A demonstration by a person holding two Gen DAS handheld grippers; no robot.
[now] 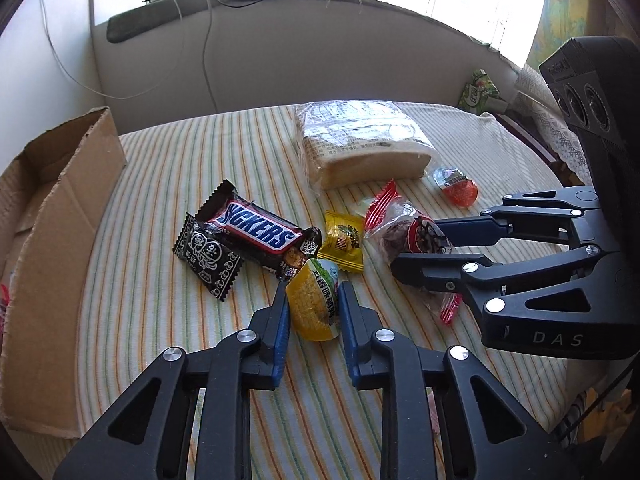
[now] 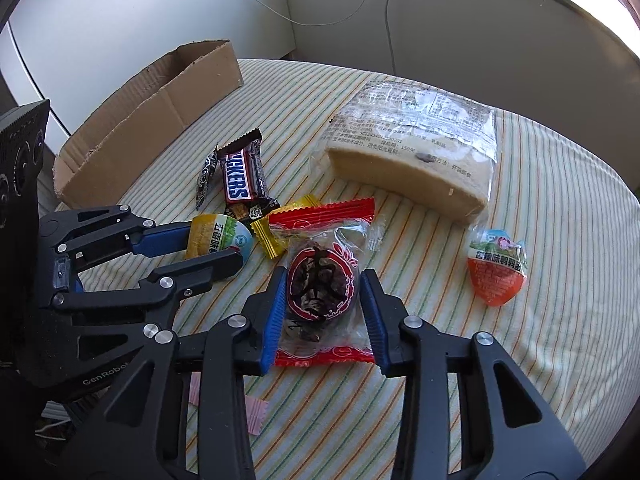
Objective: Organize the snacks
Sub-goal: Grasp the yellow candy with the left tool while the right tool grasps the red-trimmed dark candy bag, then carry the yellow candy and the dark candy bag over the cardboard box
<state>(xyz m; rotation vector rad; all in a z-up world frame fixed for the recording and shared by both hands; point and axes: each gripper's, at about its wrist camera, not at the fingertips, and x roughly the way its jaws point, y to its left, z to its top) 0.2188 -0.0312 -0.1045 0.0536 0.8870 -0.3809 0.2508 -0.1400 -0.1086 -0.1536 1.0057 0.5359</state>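
On the striped cloth, my left gripper is shut on a yellow egg-shaped snack packet, one blue pad on each side. My right gripper is shut on a clear red-edged packet holding a dark snack; its pads press the wrapper's sides. Each gripper shows in the other's view: the right gripper and the left gripper. A Snickers bar lies over a black packet, with a small yellow candy beside them.
An open cardboard box lies at the table's left. A wrapped cake slab sits at the back, an orange egg-shaped packet to its right, and a green packet by the wall. Pink wrappers lie near the front edge.
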